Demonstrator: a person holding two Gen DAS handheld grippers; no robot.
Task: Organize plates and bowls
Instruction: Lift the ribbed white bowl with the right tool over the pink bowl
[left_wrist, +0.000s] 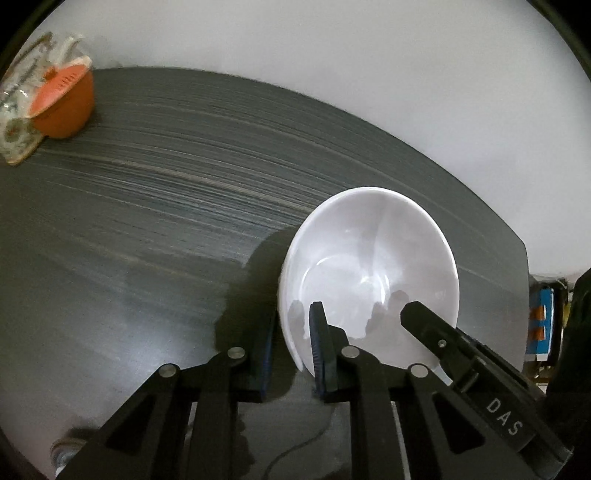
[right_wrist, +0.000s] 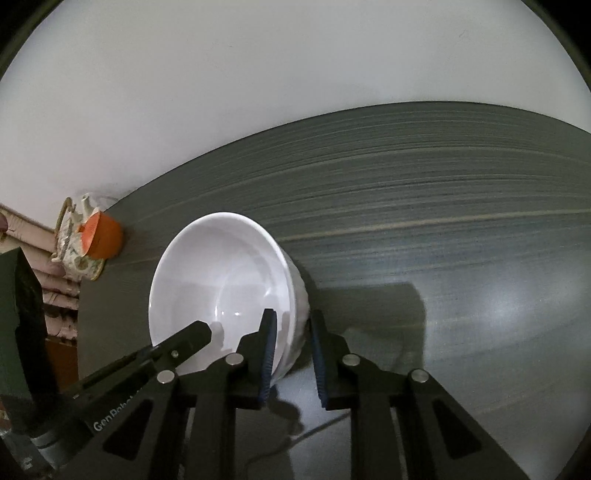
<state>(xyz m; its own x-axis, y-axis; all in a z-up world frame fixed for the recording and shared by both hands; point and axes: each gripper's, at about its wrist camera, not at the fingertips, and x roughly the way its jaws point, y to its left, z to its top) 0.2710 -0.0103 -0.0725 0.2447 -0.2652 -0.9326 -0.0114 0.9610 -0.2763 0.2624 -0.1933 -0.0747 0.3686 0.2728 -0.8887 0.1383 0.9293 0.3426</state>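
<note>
A white bowl (left_wrist: 369, 266) sits on the dark grey table (left_wrist: 147, 221). My left gripper (left_wrist: 291, 343) straddles its left rim, one finger inside and one outside, with a visible gap to the wall. My right gripper (right_wrist: 293, 350) straddles the bowl's (right_wrist: 221, 273) right rim the same way, its jaws close to the wall. Each gripper's finger shows in the other's view, inside the bowl. No plates are in view.
An orange bowl with a lid (left_wrist: 66, 103) leans on a floral teapot (left_wrist: 18, 110) at the table's far left corner; both also show in the right wrist view (right_wrist: 103, 236). A white wall stands behind. The table's right edge (left_wrist: 524, 295) is near.
</note>
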